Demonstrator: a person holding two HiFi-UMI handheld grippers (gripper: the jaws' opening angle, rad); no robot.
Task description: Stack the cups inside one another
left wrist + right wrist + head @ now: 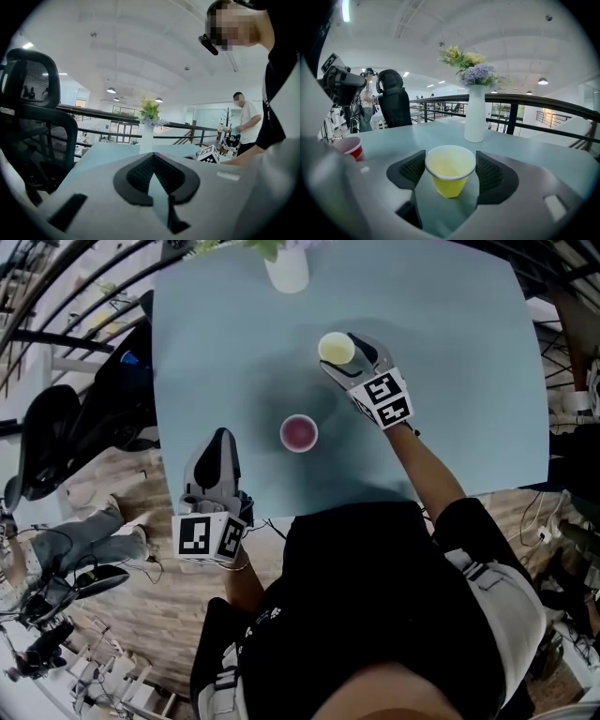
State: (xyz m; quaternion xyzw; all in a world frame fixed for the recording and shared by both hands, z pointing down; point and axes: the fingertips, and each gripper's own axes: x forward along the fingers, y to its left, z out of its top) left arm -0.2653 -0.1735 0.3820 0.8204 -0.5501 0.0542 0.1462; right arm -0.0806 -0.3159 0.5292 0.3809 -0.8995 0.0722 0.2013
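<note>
Left gripper: jaws were together, empty.
Right gripper: stood wide around yellow cup, near vase.
Red cup: sat farther from vase.

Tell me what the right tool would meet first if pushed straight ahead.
The yellow cup: it already stands between the right tool's open jaws, its rim close to both pads. The white vase stands well beyond it.
</note>
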